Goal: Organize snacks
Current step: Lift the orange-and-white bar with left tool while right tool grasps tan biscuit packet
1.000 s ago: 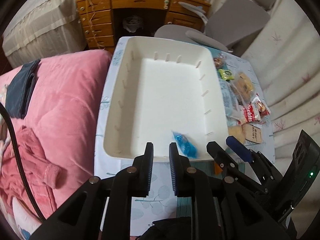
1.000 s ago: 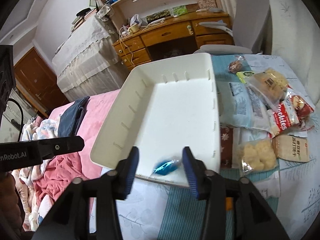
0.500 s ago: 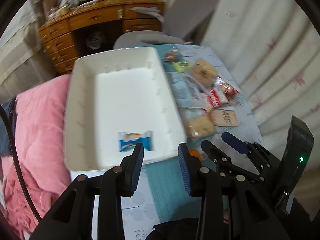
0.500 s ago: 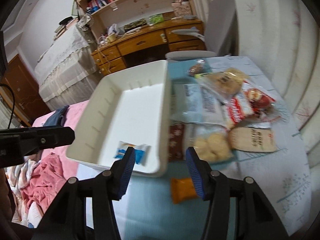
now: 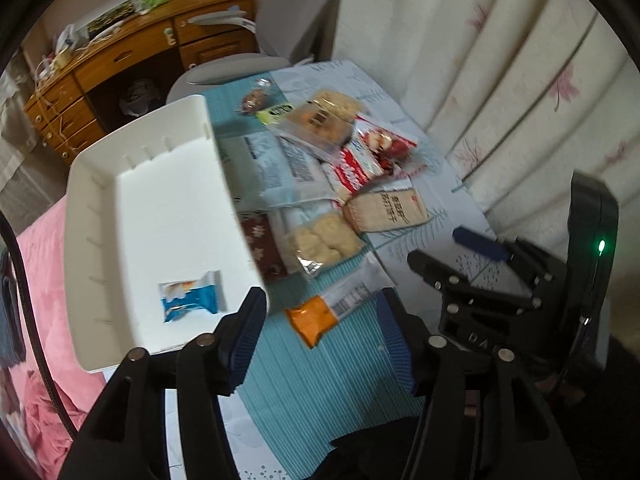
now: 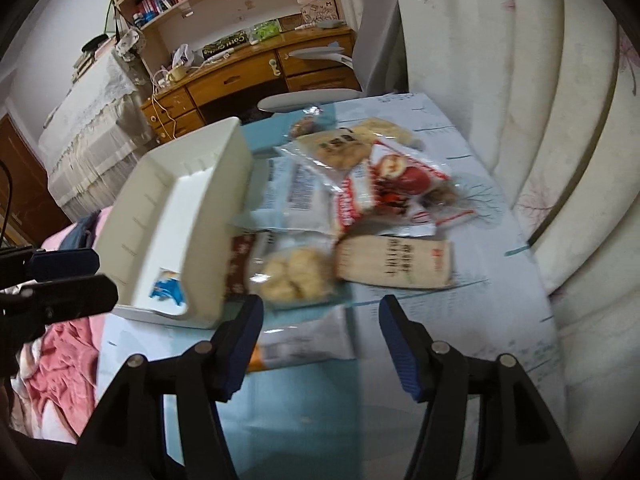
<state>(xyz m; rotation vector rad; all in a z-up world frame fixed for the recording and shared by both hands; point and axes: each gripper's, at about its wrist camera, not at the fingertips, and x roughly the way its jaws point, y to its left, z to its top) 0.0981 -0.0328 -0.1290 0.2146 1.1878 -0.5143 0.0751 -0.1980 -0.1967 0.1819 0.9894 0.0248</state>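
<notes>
A: Where do my grippers stand?

B: My left gripper [image 5: 322,334] hangs released above the teal mat [image 5: 280,380]; its jaws have just been opening and nothing lies between the pads. The orange-and-white snack packet [image 5: 334,306] lies on the mat just beyond the fingertips. My right gripper [image 6: 320,338] is likewise unclenched, its jaws just widened, holding nothing, over that same packet [image 6: 304,340].

A: And the snacks?

B: One blue-and-white wrapped snack [image 5: 191,296] lies inside the white tray [image 5: 96,184], near its close corner. The rest sit in a heap right of the tray: a clear bag of pale biscuits [image 5: 324,240], a tan packet [image 5: 386,210] and a red-and-white bag [image 5: 360,160].
</notes>
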